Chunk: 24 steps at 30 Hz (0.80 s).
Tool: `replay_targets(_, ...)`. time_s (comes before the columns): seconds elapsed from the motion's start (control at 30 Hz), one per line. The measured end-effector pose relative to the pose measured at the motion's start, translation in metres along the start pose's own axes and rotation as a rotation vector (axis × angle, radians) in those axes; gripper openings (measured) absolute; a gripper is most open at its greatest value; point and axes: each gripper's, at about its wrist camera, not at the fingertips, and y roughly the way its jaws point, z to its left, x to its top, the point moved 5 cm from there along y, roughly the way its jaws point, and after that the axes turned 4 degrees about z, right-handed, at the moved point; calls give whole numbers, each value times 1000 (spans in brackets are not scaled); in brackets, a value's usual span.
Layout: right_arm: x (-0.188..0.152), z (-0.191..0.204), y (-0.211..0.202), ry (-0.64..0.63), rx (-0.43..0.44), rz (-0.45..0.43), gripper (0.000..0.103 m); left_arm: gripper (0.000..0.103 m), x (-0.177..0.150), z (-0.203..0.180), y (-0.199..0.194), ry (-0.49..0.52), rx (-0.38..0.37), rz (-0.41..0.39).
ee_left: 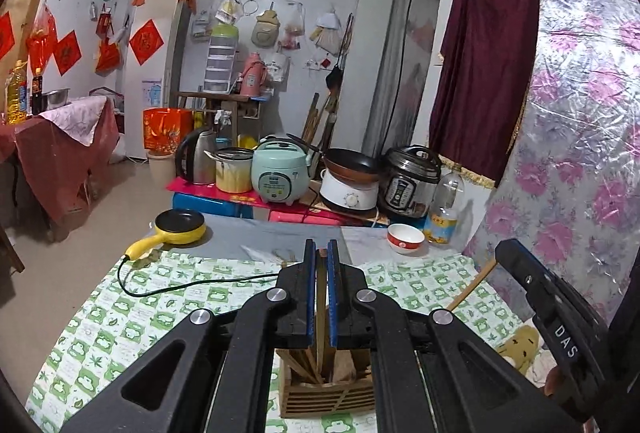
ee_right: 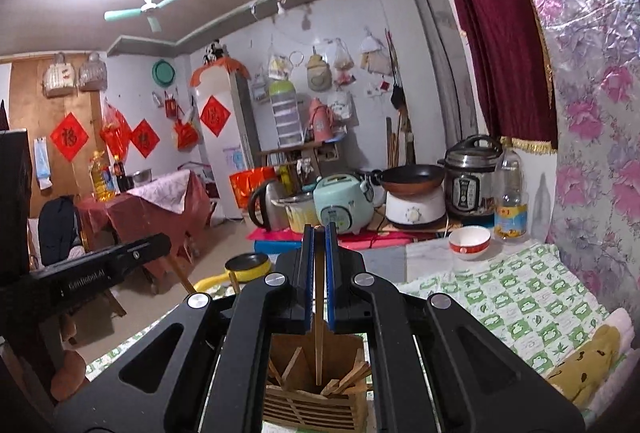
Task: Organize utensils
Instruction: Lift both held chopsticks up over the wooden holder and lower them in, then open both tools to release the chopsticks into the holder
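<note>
A slatted wooden utensil holder [ee_left: 326, 391] stands on the green-checked tablecloth [ee_left: 120, 317], holding several wooden utensils. My left gripper [ee_left: 321, 253] is shut on a flat wooden utensil [ee_left: 321, 297] that hangs down into the holder. My right gripper [ee_right: 319, 233] is shut on a thin wooden chopstick [ee_right: 319, 337] whose lower end is inside the same holder [ee_right: 316, 399]. The right gripper's body shows at the right of the left wrist view. A loose chopstick [ee_left: 472, 287] lies on the cloth to the right.
A yellow mini frying pan [ee_left: 180, 227] with a cord sits at the table's far left. A red-and-white bowl [ee_left: 405, 237] and a bottle [ee_left: 444, 207] stand far right by the foil wall. Cookers and a kettle [ee_left: 196, 159] sit behind. A yellow cloth [ee_right: 584, 365] lies right.
</note>
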Motion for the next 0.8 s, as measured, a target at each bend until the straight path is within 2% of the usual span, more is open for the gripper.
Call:
replay_targets(0.3, -8, -1, 10, 6, 4, 57, 6, 6, -6, 1, 3, 24, 22, 13)
replay_targets(0.33, -10, -1, 14, -5, -12, 80, 7, 6, -7, 1, 7, 26, 23, 22)
replay_targets(0.37, -11, -2, 20, -20, -37, 112, 12, 8, -9, 1, 10, 33, 30, 33)
replay_targets(0.4, -16, -4, 29, -36, -73, 167, 15, 16, -11, 1, 13, 41, 39, 46)
replay_targets(0.43, -19, -7, 32, -23, -79, 178, 19, 55, -12, 0, 19, 48, 55, 67)
replay_targets(0.47, -21, -12, 34, 3, -75, 180, 32, 91, -14, 3, 22, 31, 68, 80)
replay_targets(0.5, -21, -15, 34, 24, -65, 184, 36, 96, -15, 5, 21, 7, 66, 63)
replay_targets(0.57, -19, -16, 32, 31, -47, 181, 36, 96, -14, 7, 18, -8, 69, 42)
replay_targets(0.67, -12, -16, 19, 27, -59, 132, 36, 97, -11, 7, 9, 16, 75, 20)
replay_targets(0.73, -8, -15, 12, 25, -52, 109, 40, 97, -9, 10, 1, 6, 89, -3)
replay_targets(0.8, -5, -13, 4, 26, -51, 86, 49, 97, -8, 13, -4, -4, 94, -7)
